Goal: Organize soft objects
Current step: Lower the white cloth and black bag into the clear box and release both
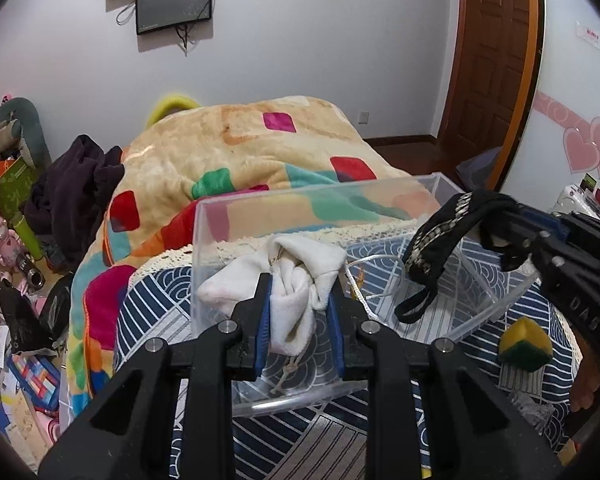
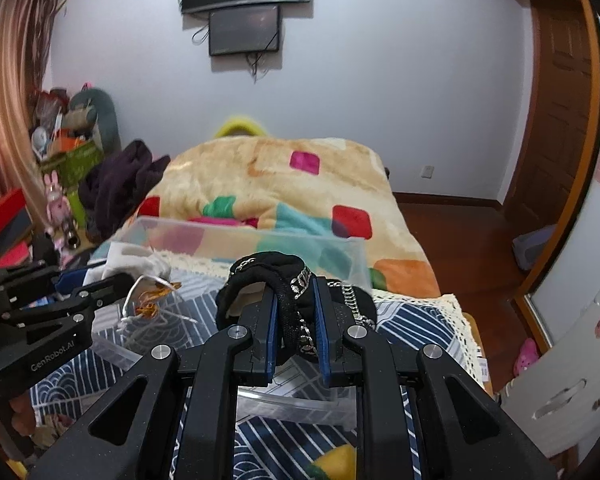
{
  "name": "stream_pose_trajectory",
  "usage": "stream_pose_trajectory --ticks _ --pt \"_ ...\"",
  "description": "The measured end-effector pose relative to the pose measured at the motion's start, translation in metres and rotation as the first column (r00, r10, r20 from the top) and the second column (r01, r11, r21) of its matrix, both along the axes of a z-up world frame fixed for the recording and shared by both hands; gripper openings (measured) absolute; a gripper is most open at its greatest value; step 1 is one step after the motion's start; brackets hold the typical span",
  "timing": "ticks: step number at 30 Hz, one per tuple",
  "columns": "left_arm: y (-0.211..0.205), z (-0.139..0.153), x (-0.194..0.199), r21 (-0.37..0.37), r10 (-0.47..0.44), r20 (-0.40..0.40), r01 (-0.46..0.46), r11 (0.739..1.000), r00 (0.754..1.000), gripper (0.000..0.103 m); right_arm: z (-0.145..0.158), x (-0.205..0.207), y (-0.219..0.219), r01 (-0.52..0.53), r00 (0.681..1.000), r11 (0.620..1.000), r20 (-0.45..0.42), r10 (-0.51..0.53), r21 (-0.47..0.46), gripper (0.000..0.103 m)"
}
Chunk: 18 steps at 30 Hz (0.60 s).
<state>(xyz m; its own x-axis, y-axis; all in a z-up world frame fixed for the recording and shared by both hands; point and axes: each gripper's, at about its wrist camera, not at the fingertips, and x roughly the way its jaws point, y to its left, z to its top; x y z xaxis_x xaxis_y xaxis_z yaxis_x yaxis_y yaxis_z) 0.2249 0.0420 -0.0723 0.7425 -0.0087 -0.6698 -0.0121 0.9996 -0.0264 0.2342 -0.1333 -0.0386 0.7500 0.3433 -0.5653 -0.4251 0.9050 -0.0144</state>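
White cloth, a bunched soft piece (image 1: pixel 300 280), is being pinched between the blue pads of the left gripper (image 1: pixel 300 304), whose jaws are narrowed onto it; the cloth is being held over the near side of a clear plastic bin (image 1: pixel 340 196), with part of it draping over the bin's left wall. A cord is trailing down from the cloth into the bin. A black strap with metal chain trim (image 2: pixel 296 296) is being clamped by the right gripper (image 2: pixel 296 312), its jaws drawn close around the bundle, which is being held above the bin.

From the left wrist camera, the right gripper (image 1: pixel 512 236) is being seen from the side, with the strap hanging down in a loop over the bin's right part; one yellow and green sponge (image 1: pixel 525 344) is being shown lying on the blue patterned bedcover (image 1: pixel 300 440), just outside the bin's right wall. From the right wrist camera, the left gripper (image 2: pixel 96 284) is being seen at the left edge, and a white cord with an orange tassel (image 2: pixel 152 300) is being shown inside the bin; only a corner of the sponge (image 2: pixel 336 464) is being caught at the bottom.

One bin, one cloth, one strap and one sponge are being counted. A multicoloured fleece blanket (image 1: pixel 260 152) is lying beyond the bin.
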Motion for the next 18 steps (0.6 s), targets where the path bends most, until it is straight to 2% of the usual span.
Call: stream_pose_trajectory --ticks 5,7,9,11,18 --pt "0.0 -0.007 0.001 -0.019 -0.008 -0.036 0.007 1.0 0.999 0.029 -0.012 0.005 0.008 -0.035 0.998 0.999 -0.054 0.033 -0.041 0.015" --pt "-0.001 -0.008 0.0 -0.022 -0.011 -0.035 0.01 1.0 0.999 0.034 -0.017 0.006 0.008 -0.051 0.995 0.998 -0.084 0.046 -0.048 0.015" --pt "-0.001 -0.006 -0.005 -0.014 -0.007 -0.026 0.006 1.0 1.0 0.045 -0.017 0.002 0.009 -0.056 0.996 0.997 -0.078 0.051 -0.059 0.015" --pt "-0.002 -0.003 -0.01 -0.012 -0.009 -0.014 0.009 1.0 1.0 0.05 -0.017 -0.002 0.008 -0.063 0.995 0.996 -0.076 0.057 -0.07 0.016" --pt "-0.003 0.016 -0.033 -0.013 -0.027 0.04 0.028 1.0 0.999 0.063 -0.009 -0.011 0.0 -0.078 0.993 0.996 -0.086 0.074 -0.037 0.03"
